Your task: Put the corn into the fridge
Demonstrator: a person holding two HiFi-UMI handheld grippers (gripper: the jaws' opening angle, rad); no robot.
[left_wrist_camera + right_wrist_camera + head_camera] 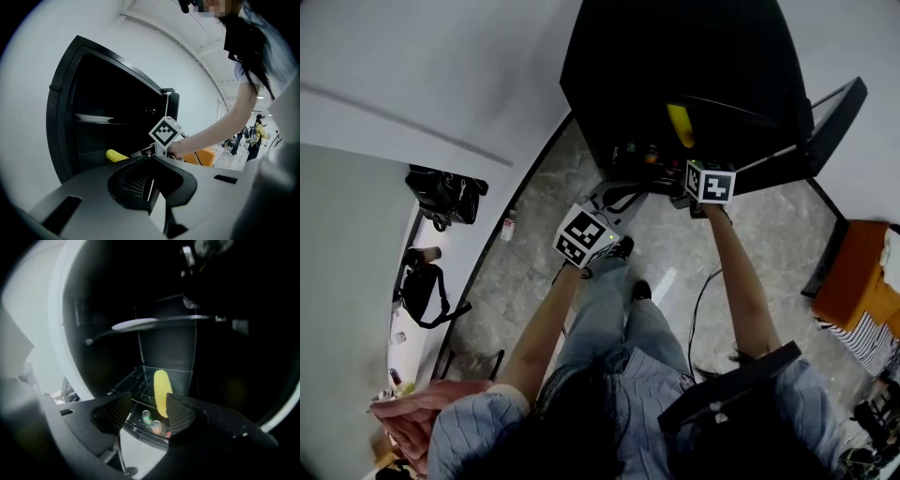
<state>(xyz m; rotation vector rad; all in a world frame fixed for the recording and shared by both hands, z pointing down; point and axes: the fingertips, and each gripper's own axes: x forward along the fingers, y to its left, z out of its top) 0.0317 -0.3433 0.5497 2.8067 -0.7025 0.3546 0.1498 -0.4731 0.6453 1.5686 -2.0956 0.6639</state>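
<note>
The yellow corn lies on a shelf inside the open black fridge. In the right gripper view the corn shows lengthwise just beyond my right gripper, which is open, with nothing between its fingers. In the head view my right gripper is at the fridge opening, just below the corn. My left gripper hangs lower and to the left, outside the fridge. Its jaws look shut and empty in the left gripper view, where my left gripper faces the fridge and the corn.
A white plate rests on the shelf above the corn. Small bottles stand in a tray below it. The fridge door stands open to the right. An orange chair, black bags and a floor cable surround me.
</note>
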